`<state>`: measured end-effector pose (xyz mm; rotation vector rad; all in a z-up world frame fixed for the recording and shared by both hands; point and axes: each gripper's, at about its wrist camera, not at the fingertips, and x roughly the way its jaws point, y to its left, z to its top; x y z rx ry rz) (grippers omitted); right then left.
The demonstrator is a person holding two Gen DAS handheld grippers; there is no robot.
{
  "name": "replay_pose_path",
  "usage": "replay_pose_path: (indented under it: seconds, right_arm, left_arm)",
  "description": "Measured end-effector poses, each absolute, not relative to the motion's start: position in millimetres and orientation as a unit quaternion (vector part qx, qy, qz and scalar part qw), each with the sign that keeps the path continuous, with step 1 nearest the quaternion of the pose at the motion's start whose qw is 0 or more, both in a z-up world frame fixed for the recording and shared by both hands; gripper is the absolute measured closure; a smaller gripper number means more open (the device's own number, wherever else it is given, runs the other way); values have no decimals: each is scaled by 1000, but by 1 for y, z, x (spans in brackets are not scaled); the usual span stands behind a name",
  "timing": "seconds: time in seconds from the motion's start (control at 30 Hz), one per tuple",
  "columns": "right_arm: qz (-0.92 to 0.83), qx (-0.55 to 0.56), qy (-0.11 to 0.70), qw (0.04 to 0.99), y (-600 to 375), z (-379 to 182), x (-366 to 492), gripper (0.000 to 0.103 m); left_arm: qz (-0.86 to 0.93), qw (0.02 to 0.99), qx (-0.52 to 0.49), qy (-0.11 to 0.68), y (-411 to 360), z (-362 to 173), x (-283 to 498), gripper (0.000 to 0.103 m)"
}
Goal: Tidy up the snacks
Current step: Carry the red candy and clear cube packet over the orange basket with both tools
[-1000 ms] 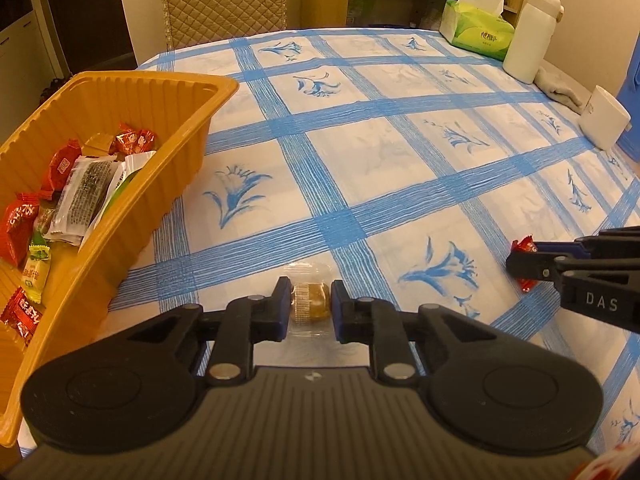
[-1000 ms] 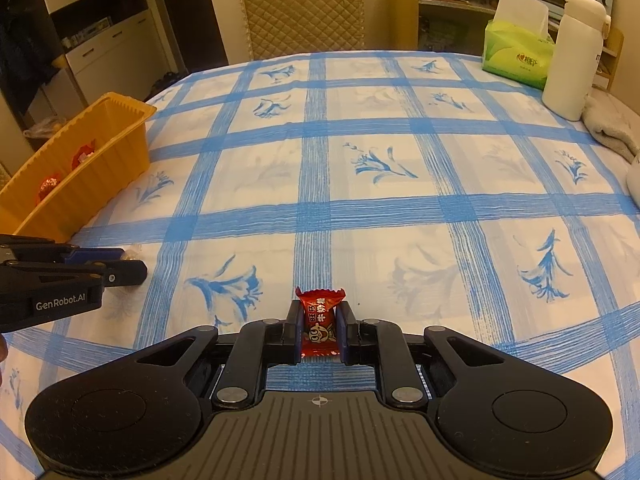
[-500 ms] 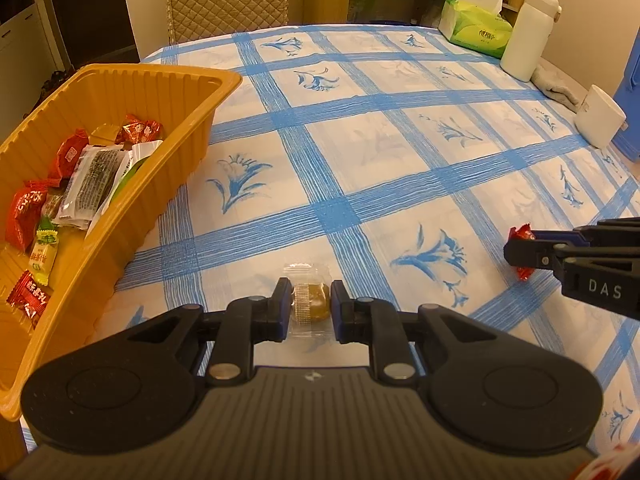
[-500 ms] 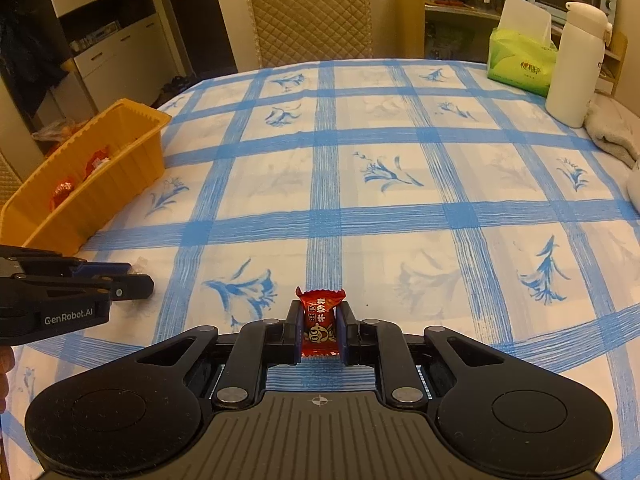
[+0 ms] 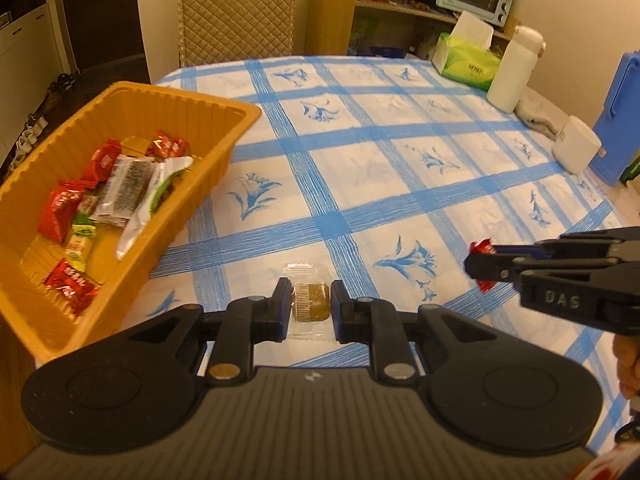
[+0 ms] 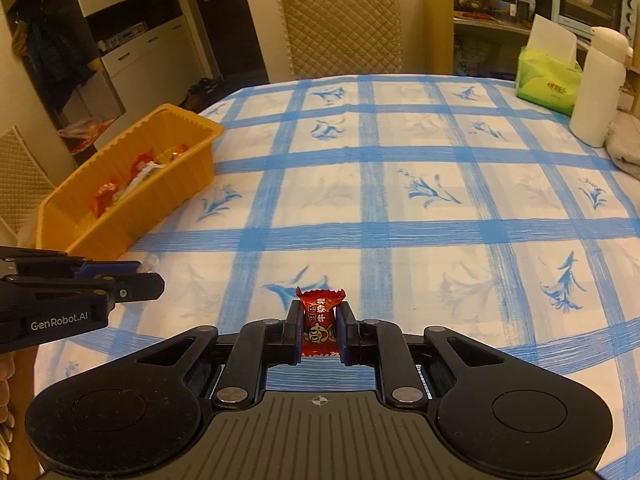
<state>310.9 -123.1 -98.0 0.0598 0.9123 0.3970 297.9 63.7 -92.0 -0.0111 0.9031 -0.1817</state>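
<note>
- Two tools were up over the tabletop (image 6: 400, 184), one in each of the person's hands, and each had its own snack pinched.
- Left tool (image 5: 310, 307) was clamped on a small brownish pastry in a clear wrapper (image 5: 311, 301). Jaws were pressed against both sides of it, with the wrapper's flat edges sticking out front and back.
- Right tool (image 6: 319, 330) was closed on a red candy (image 6: 319, 322) with a little cartoon face on the wrapper. It stood upright between the pads, crimped top edge poking out past the fingertips.
- From the left camera you could see the right tool (image 5: 486, 266) coming in from the right side, with the red candy (image 5: 480, 248) peeking out above and below its tip.
- From the right camera the left tool (image 6: 144, 276) came in from the left edge, with a bit of clear wrapper showing at its tip.
- Orange tray (image 5: 224, 156) sat at the left part of the blue-checked tablecloth, well apart from the right tool and closer to the left one. It already held a pile of wrapped snacks (image 5: 120, 188): several red packets, a yellow-green one, a clear pack with something dark in it.
- Far end of the tabletop had a green tissue box (image 6: 548, 80) and a white flask (image 6: 598, 92) just beside it.
- Couldn't read the writing on the candy.
</note>
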Motion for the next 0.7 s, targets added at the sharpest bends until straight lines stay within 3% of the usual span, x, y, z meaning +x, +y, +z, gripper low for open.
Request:
replay_pose_path:
  seconds: [0.7]
  right_arm:
    - [280, 21, 405, 870, -28, -51, 293, 86]
  left_arm:
    - [-46, 925, -30, 377, 146, -30, 258, 85]
